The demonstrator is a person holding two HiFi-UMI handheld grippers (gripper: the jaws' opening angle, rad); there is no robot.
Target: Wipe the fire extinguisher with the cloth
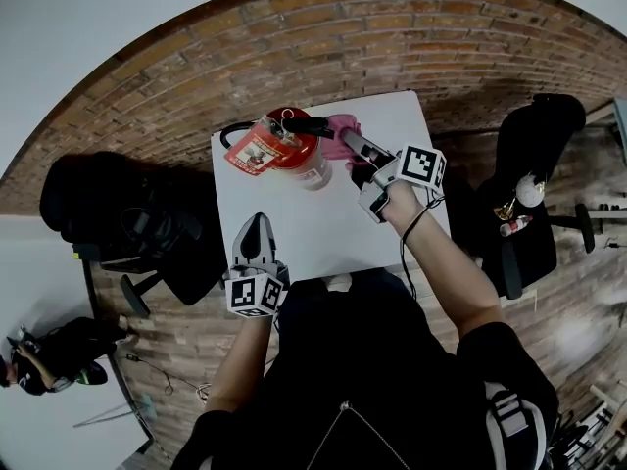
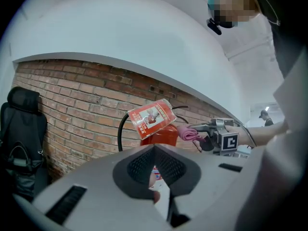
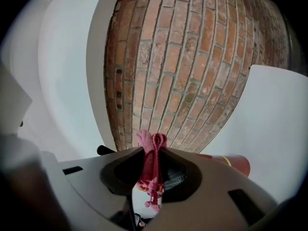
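A black office chair [image 1: 127, 225] stands left of the white table [image 1: 323, 225]. The left gripper [image 1: 257, 225] sits over the table's near edge, its jaws pressed together with nothing between them, well apart from the other things. At the table's far side stands the red fire extinguisher [image 1: 306, 162], with a red-and-white tag [image 1: 253, 150] hanging at its top and a black hose [image 1: 230, 133] looping behind. Just right of its top, the right gripper [image 1: 355, 141] pinches the bunched pink cloth [image 1: 338, 148]. Another black chair [image 1: 534, 164] stands further right.
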